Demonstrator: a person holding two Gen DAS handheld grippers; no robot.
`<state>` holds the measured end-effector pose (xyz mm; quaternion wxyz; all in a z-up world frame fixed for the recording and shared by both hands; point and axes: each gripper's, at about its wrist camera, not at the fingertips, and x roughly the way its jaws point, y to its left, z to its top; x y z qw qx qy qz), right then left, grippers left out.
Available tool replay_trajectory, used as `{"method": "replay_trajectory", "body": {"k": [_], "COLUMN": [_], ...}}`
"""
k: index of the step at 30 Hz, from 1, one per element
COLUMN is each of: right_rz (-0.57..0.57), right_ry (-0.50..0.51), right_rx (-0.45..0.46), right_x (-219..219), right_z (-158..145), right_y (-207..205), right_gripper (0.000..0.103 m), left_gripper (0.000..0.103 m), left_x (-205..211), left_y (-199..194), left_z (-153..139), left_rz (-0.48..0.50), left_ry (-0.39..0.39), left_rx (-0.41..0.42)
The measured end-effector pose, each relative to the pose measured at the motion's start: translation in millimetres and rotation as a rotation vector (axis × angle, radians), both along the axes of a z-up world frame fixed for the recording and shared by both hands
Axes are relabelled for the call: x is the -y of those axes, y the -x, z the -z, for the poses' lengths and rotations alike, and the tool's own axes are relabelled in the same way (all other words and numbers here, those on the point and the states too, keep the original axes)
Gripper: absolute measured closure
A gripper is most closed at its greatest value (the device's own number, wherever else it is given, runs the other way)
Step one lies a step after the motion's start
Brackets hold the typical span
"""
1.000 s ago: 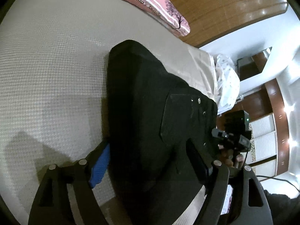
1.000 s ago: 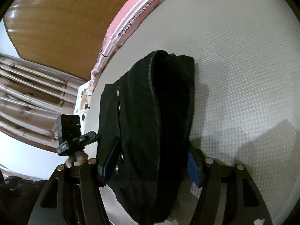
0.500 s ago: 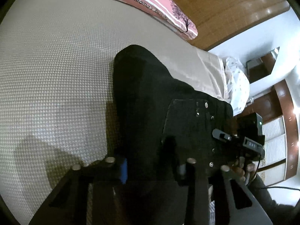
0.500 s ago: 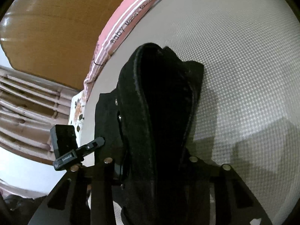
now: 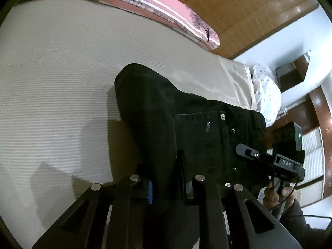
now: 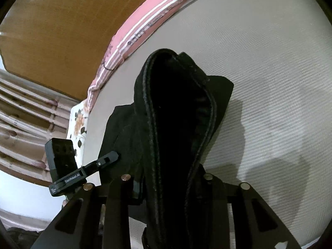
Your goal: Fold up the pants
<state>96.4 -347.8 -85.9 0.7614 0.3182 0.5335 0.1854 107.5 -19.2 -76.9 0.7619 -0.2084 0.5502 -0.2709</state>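
Black pants lie folded on a cream bed sheet, back pocket with rivets facing up. My left gripper is shut on the near edge of the pants. In the right wrist view the pants rise as a thick folded bundle with seamed edges, and my right gripper is shut on them. Each gripper shows in the other's view: the right one at the waistband side, the left one at the left.
A pink striped pillow lies along the far edge of the bed, against a wooden headboard. A white spotted cloth hangs past the bed's right end. A floral cloth lies at the bed's left edge.
Both grippers have closed from open onto the near edge of the pants. The pants edge has lifted and bunched, and both views have risen a little.
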Motion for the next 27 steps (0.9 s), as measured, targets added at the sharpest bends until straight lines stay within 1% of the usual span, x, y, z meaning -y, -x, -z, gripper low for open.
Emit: {"method": "replay_trajectory", "body": {"k": [6,10,14,17,24,27], "right_rz": [-0.056,-0.1,-0.141,-0.156,-0.184,-0.188], "right_ry": [-0.03,-0.044,-0.044,-0.045,-0.027,-0.018], "right_rx": [0.012,0.027,0.047,0.051,0.036,0.034], "right_x": [-47.0,-85.4,-122.1,-140.8,-169.8,-178.7], "right_z": [-3.8,-8.3,-13.0,-12.7,-7.1,-5.8], "right_y": [-23.2,-51.7,-85.1,-110.3,-161.6,-177.2], "right_gripper": [0.074,0.074,0.074,0.074,0.074,0.074], "left_gripper": [0.084,0.084,0.084,0.084,0.084,0.084], "left_x": [-47.4,-80.6,-111.8,-125.2,-150.6,-157.0], "left_y": [-2.1,-12.8,-34.9,-51.6,-96.5,-116.2], "left_z": [-19.1,-27.7,-30.9,-30.4,-22.7,-20.3], "left_rz": [-0.068,-0.109,-0.153,-0.167,-0.182,-0.189], "left_ry": [-0.035,-0.072,-0.098,-0.112,-0.118,-0.117], "left_rx": [0.042,0.075,0.098,0.106,0.094,0.089]}}
